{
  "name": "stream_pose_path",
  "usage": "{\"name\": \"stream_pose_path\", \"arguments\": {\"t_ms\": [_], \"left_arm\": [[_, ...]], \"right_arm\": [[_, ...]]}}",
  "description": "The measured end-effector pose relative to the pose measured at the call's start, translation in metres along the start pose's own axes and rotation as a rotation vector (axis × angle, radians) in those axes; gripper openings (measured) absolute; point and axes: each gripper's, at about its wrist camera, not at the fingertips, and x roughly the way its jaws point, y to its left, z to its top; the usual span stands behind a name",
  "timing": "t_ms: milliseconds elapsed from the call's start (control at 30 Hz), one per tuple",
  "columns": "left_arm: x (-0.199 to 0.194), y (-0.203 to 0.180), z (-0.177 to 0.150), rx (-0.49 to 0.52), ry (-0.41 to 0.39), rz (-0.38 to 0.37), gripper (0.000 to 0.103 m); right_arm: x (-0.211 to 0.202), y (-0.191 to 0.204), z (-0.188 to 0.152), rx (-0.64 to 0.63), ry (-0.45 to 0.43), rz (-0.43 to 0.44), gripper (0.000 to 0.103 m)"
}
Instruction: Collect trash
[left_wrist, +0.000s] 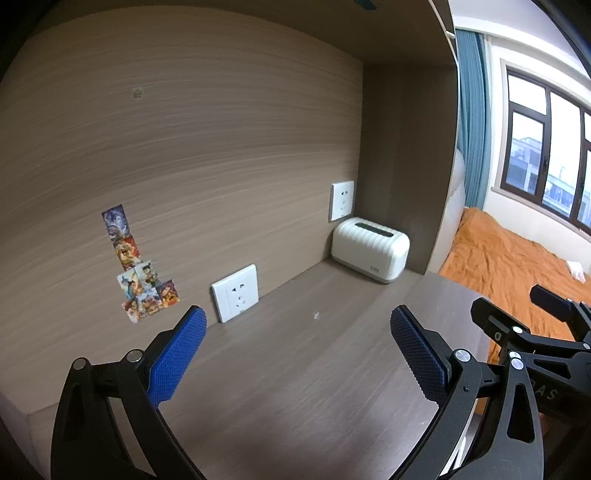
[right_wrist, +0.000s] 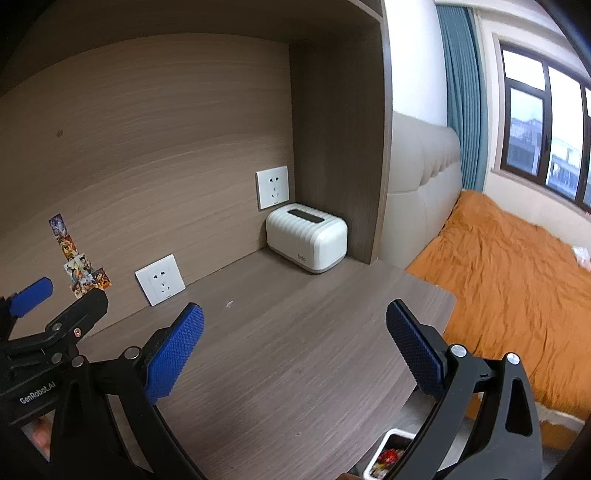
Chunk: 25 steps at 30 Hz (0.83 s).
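Note:
A tiny pale scrap (left_wrist: 316, 315) lies on the wooden desk (left_wrist: 280, 369), seen also in the right wrist view (right_wrist: 229, 304). My left gripper (left_wrist: 295, 350) is open and empty above the desk, short of the scrap. My right gripper (right_wrist: 295, 347) is open and empty, hovering over the desk's front right part. A white bin (right_wrist: 388, 456) holding colourful rubbish shows below the desk edge in the right wrist view. A white crumpled item (left_wrist: 576, 267) lies on the orange bed.
A white ribbed box (left_wrist: 369, 249) stands in the desk's back right corner. Two wall sockets (left_wrist: 236, 291) and stickers (left_wrist: 140, 273) are on the back panel. The bed (right_wrist: 517, 277) with an orange cover lies to the right, under a window.

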Motion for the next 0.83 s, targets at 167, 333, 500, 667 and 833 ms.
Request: {"name": "stream_pose_path", "arguments": {"t_ms": [167,333,500,667,833], "left_arm": [[-0.003,-0.007,0.001,0.012,-0.008,0.005,0.098],[0.000,-0.008,0.003,0.010,-0.009,-0.002,0.098],[0.003,-0.010,0.005,0.019,-0.012,-0.004,0.098],[0.009,-0.010,0.007,0.027,-0.001,-0.018,0.098],[0.015,-0.009,0.007,0.024,0.004,-0.018,0.098]], "right_arm": [[0.001,-0.002,-0.001,0.001,-0.002,-0.010,0.098],[0.001,-0.004,0.000,0.006,-0.010,-0.018,0.098],[0.003,-0.006,0.001,0.010,-0.012,-0.024,0.098],[0.007,-0.006,0.002,0.014,-0.005,-0.029,0.098],[0.010,-0.007,0.004,0.013,-0.001,-0.039,0.098]]}}
